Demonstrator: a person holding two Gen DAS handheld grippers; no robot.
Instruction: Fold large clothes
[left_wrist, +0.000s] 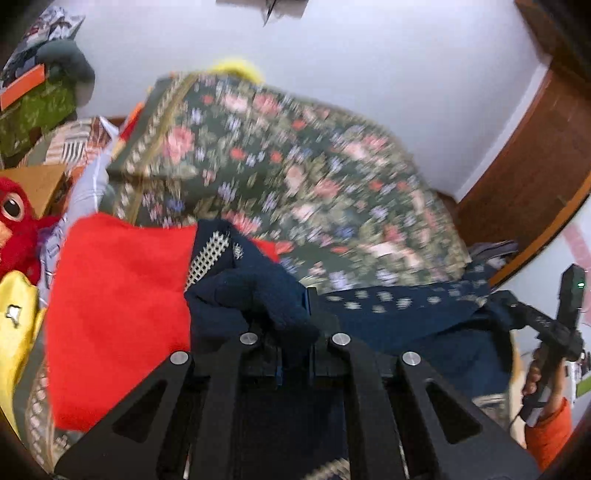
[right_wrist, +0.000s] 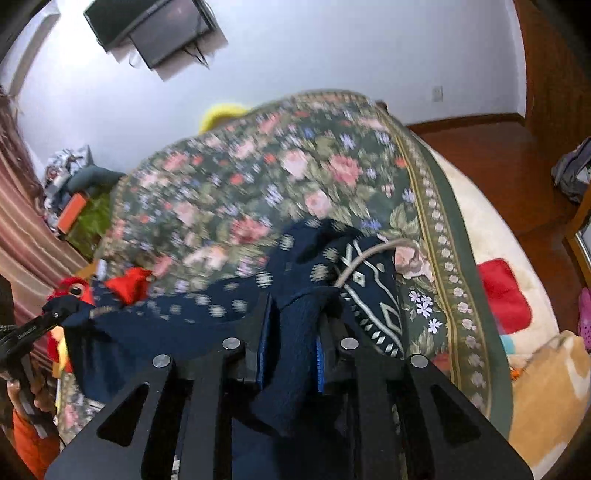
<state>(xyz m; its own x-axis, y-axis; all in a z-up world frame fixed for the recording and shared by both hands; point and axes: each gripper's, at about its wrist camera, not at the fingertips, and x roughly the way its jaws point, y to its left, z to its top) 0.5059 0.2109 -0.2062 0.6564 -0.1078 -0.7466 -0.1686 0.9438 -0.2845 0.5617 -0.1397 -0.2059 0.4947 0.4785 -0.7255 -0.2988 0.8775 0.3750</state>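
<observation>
A navy garment (left_wrist: 406, 332) with small white motifs hangs stretched between my two grippers above a bed with a floral spread (left_wrist: 295, 166). My left gripper (left_wrist: 290, 317) is shut on a bunched edge of it, which hides the left fingertip. In the right wrist view my right gripper (right_wrist: 295, 325) holds another bunched edge of the navy garment (right_wrist: 184, 325) between its blue pads; a patterned hem with a cord lies just past the fingers. Each gripper shows in the other's view: the right gripper (left_wrist: 517, 314) far right, the left gripper (right_wrist: 55, 315) far left, both in a hand.
A red cloth (left_wrist: 122, 314) lies on the bed left of the garment. A red plush toy (left_wrist: 14, 221) and a yellow item (left_wrist: 14, 332) sit at the left edge. The floral spread (right_wrist: 240, 184) ends at a cream cover (right_wrist: 480, 229) bearing a red cushion (right_wrist: 502, 295). Wooden floor (right_wrist: 480, 147) lies beyond.
</observation>
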